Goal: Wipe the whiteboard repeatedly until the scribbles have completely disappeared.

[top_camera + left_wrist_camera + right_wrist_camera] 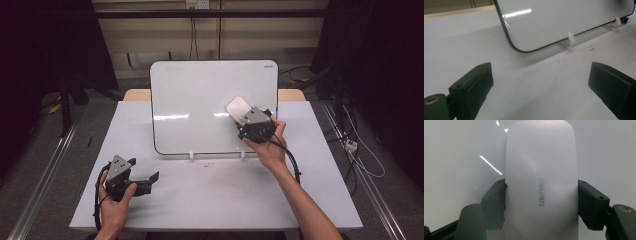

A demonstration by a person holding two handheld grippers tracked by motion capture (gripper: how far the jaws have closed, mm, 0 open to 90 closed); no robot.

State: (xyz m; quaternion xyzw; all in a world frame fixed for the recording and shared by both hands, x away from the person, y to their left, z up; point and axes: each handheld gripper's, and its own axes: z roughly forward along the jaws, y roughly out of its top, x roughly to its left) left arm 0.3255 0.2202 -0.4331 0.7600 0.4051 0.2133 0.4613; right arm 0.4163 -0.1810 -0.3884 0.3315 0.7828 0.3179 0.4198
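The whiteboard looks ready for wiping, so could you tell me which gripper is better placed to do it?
The right gripper: its jaws already clamp the white eraser against the whiteboard. The left gripper sits open, low on the table.

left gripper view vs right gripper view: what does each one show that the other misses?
Left gripper view alone: the whiteboard's rounded lower corner, its white clip feet, the bare table in front of it, and the left gripper with jaws wide apart and nothing between them.

Right gripper view alone: a white eraser with grey lettering, clamped on both sides by the right gripper and held up to the board.

Both: the glossy whiteboard face with light streaks reflected on it.
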